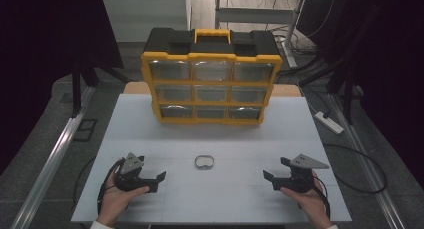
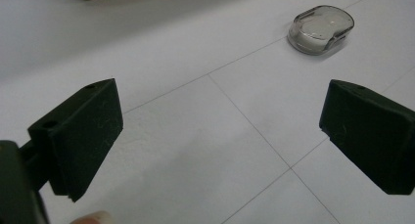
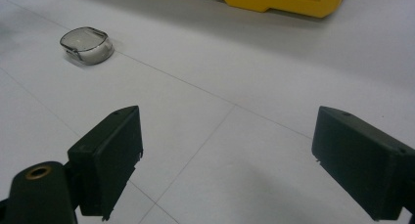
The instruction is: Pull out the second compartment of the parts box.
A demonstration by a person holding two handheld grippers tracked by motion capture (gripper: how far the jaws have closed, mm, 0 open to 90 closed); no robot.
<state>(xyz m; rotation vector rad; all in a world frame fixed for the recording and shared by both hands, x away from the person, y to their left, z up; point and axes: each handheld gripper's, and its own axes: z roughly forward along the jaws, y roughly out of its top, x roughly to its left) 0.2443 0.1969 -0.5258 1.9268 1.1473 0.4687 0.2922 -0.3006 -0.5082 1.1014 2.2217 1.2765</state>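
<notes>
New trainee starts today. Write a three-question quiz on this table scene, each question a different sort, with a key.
1. True or false: the small clear case lies on the white table between the left gripper and the right gripper, touching neither.
2. Multiple choice: the yellow drawer organizer stands A) at the far side of the table, B) between the two grippers, C) on the floor.
3. Fill in: the organizer's front shows ___ rows of three clear drawers.

Key: 1 true. 2 A. 3 three.
</notes>
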